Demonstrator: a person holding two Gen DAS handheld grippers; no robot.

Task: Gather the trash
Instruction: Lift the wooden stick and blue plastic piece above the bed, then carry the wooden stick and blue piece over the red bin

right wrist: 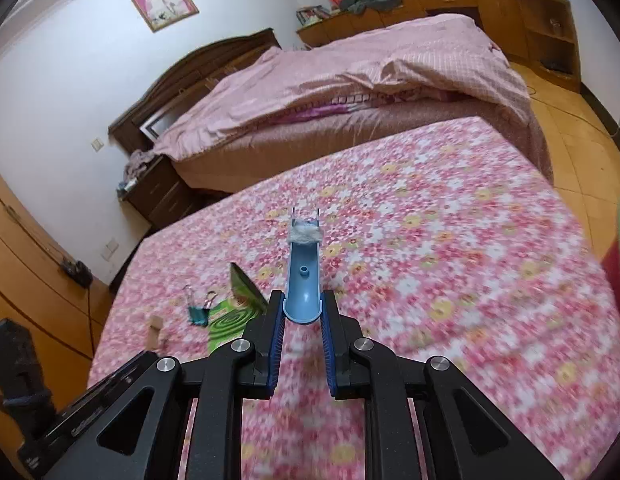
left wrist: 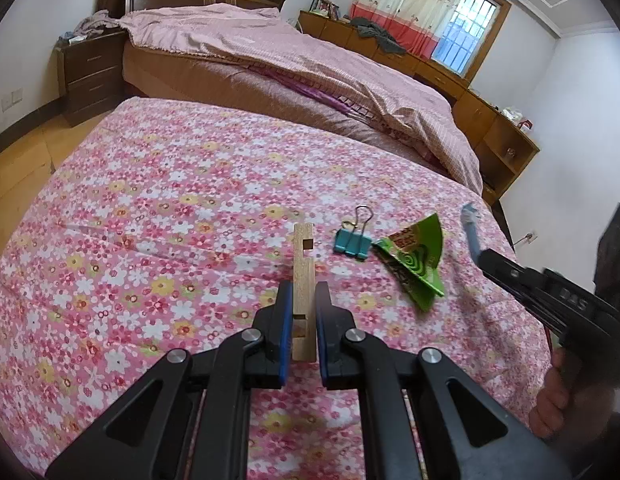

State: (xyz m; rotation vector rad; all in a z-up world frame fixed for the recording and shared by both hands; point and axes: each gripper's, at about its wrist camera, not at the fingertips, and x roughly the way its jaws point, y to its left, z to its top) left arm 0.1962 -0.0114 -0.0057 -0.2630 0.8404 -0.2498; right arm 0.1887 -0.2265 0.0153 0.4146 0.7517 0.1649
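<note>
Pinching a thin wooden stick [left wrist: 301, 280], the left tool [left wrist: 301, 292] grips its near half; it looks light and stiff. Right tool [right wrist: 302, 306] clamps a blue plastic piece [right wrist: 303, 276], maybe fluff-tipped, above the table [right wrist: 449, 240].

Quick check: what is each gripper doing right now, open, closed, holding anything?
Left gripper: closed on the wooden stick.
Right gripper: closed on the blue plastic piece, held above the flowered cloth.

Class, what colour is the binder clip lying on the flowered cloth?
Teal, with metal wire handles: the binder clip shows best in the left wrist view.
</note>
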